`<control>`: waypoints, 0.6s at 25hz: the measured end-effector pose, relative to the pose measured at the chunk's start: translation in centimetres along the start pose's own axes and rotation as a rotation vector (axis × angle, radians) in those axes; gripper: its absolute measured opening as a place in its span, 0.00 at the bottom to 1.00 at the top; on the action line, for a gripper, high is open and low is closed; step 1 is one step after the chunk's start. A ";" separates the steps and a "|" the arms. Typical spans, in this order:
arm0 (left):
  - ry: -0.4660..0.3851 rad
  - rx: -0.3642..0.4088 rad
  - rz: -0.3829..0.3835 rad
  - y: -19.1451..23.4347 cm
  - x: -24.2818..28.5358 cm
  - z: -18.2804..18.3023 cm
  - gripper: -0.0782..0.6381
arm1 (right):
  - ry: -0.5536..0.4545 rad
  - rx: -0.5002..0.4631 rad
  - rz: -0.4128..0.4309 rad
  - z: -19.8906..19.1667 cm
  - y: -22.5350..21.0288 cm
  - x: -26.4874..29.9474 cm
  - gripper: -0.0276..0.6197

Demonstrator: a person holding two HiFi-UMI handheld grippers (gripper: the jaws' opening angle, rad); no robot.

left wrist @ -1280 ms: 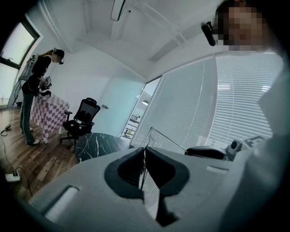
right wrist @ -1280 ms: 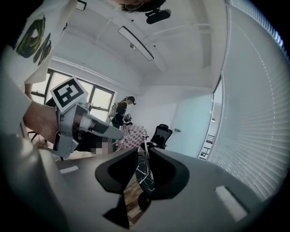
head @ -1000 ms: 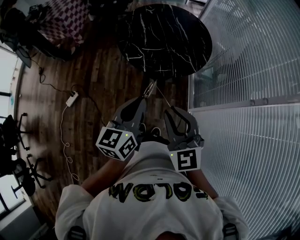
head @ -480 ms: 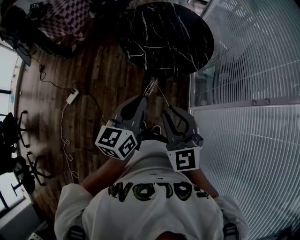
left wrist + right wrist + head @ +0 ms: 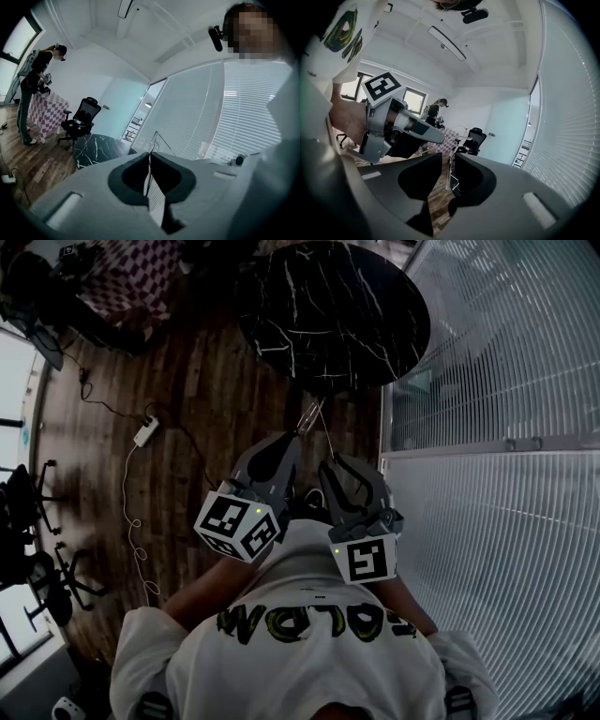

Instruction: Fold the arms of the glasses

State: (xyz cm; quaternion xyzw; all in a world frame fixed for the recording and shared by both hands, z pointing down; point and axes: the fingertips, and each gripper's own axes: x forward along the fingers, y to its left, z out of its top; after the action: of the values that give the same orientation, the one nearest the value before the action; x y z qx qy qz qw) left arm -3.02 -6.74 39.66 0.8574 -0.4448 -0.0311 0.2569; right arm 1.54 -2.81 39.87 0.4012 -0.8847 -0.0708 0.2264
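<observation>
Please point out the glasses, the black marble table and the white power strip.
glasses (image 5: 147, 173), left gripper view, on the thin arm between the jaws.
black marble table (image 5: 328, 306), head view, on its bare top.
white power strip (image 5: 143, 434), head view, on its body.

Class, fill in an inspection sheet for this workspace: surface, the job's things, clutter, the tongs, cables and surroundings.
Surface: wood floor; round black marble table, nothing seen on its top.
Job's things: glasses, held in the air in front of the person.
Clutter: nothing seen near the glasses.
Tongs: left tongs shut on a thin arm of the glasses; right tongs open, jaws apart with another thin arm between them.
Cables: white power strip on the floor, white cable trailing from it.
Surroundings: slatted wall; office chair; checked table with a second person beside it.
</observation>
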 end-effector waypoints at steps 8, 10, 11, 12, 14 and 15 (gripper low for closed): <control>0.013 0.002 -0.027 -0.9 0.2 -0.3 0.13 | 0.005 -0.021 0.009 0.1 0.5 0.2 0.19; 0.016 0.001 -0.033 -1.1 0.2 -0.3 0.13 | 0.004 -0.020 0.008 0.1 0.6 0.2 0.19; 0.017 0.002 -0.036 -1.1 0.2 -0.4 0.13 | 0.001 -0.015 0.005 0.2 0.6 0.2 0.19; 0.018 0.002 -0.038 -1.2 0.2 -0.4 0.13 | -0.002 -0.012 0.004 0.2 0.6 0.2 0.19; 0.021 0.002 -0.044 -1.4 0.1 -0.4 0.13 | 0.001 -0.018 0.009 0.3 0.8 0.2 0.19; 0.022 0.002 -0.046 -1.5 0.0 -0.4 0.13 | 0.000 -0.015 0.010 0.3 0.9 0.2 0.19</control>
State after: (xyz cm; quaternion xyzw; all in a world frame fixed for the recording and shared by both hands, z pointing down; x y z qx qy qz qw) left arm -1.78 -5.88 39.33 0.8679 -0.4221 -0.0271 0.2604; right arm 0.65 -2.39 39.98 0.3951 -0.8861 -0.0763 0.2299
